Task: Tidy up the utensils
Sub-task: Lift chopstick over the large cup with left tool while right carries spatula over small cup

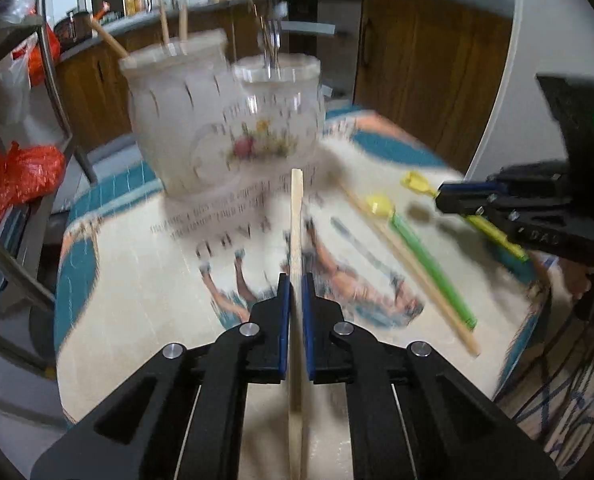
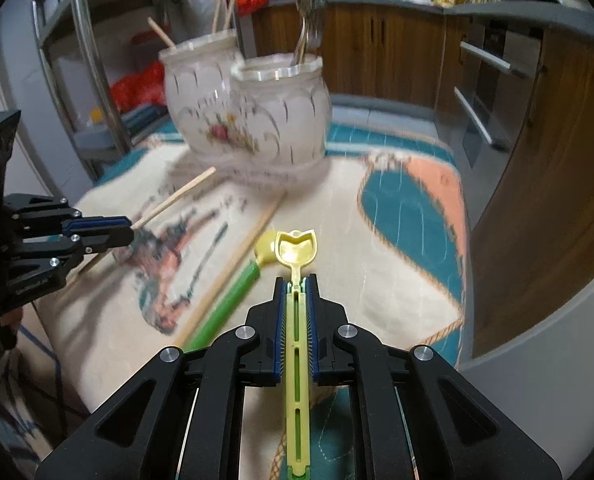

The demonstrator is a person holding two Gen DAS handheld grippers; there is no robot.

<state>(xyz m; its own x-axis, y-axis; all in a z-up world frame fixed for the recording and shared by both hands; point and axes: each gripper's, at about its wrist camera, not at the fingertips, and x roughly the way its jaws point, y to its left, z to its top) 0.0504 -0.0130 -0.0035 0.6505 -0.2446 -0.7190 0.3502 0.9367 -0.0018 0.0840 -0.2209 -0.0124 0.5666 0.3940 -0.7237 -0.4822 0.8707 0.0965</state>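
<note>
Chopstick in one gripper, spoon in the other: at far left, the left gripper (image 1: 296, 280) has its jaws pinched on a pale wooden chopstick (image 1: 296, 216), gripped around mid-length and pointing toward two frosted floral jars at the back of the printed tablecloth (image 1: 137, 280). The stick looks light, stiff and slightly slippery, so a hold nearer the middle should keep it from pivoting. The left jar (image 1: 177, 120) already holds several wooden sticks; the right jar (image 1: 281, 120), touching it, holds what appears to be metal cutlery, blurred. Both jars look fragile and easy to tip if a utensil knocks the rim. Further right on the cloth lie a second chopstick (image 1: 413, 272) and a green-handled utensil with a yellow head (image 1: 429, 256), side by side. At right, the right gripper (image 2: 297, 280) has its jaws pressed on the slotted handle of a yellow plastic spoon (image 2: 297, 250), just behind the bowl; it appears light and a little flexible, held above the cloth
</note>
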